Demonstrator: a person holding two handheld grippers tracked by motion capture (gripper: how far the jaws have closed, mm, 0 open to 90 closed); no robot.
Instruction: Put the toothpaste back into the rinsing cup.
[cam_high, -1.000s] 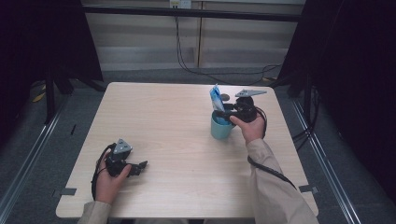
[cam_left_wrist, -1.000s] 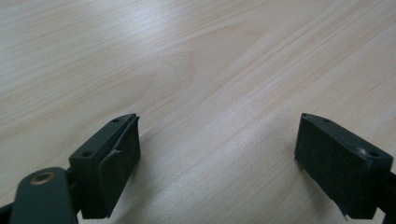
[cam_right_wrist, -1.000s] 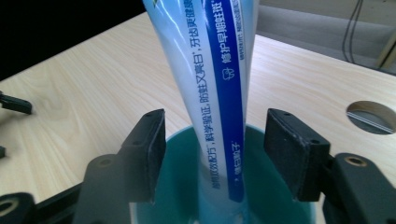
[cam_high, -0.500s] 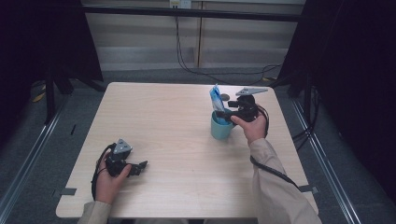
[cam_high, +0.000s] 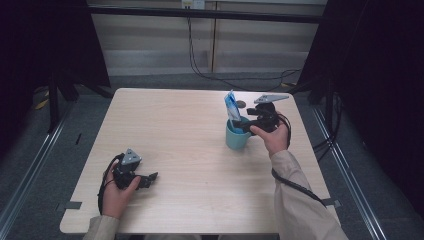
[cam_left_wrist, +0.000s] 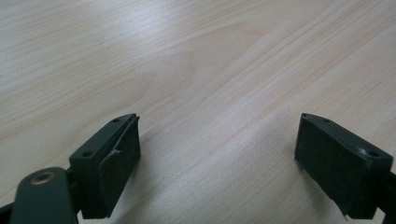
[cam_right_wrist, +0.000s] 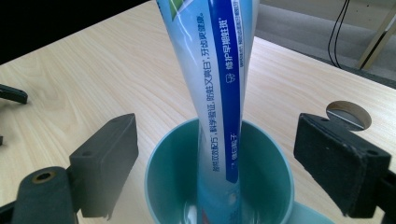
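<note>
You are getting the whole pale wooden table (cam_high: 200, 150) from above, facing forward. Your left gripper camera is skimming bare tabletop closely; your right one is looking down into the teal ceramic mug (cam_right_wrist: 219, 186), shared with overhead (cam_high: 235, 137).

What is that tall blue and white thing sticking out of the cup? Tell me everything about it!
It looks like a toothpaste tube, soft and glossy, white with a wide dark blue stripe and small printed writing down its side. It stands in the teal cup, lower end down inside, leaning a little, with its flat top poking well above the rim. The right claw is open on either side of the tube, not squeezing it. What the tube touches inside the cup can't be made out.
</note>
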